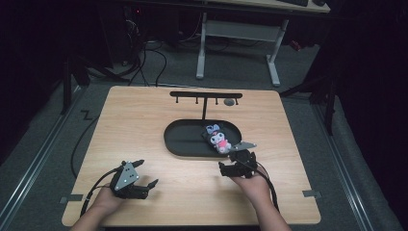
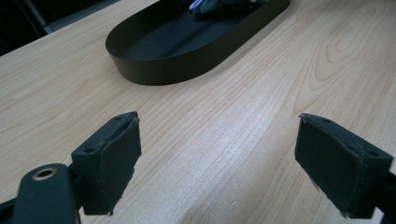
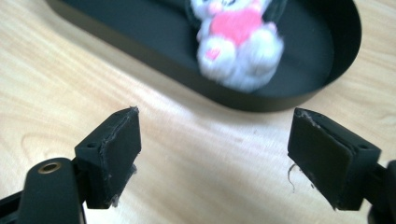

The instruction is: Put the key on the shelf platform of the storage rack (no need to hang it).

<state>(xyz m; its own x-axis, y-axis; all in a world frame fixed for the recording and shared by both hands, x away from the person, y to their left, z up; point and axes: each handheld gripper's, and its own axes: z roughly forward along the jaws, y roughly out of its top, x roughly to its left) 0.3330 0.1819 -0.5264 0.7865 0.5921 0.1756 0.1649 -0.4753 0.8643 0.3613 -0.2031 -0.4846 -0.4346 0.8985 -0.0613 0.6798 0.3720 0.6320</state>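
High view: a pale wooden table stands on grey carpet in a dark room. Both tools, left and right, have jaws apart, holding nothing. A white-and-pink plush toy lies in the black oval tray, just beyond the right tool.

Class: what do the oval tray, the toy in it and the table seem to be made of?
Tray: smooth matt black, likely plastic or painted metal; thin, even wall. Toy: soft plush by its fuzzy, rounded look, white and pink. Table: pale wood or wood-look laminate, visible grain lines.
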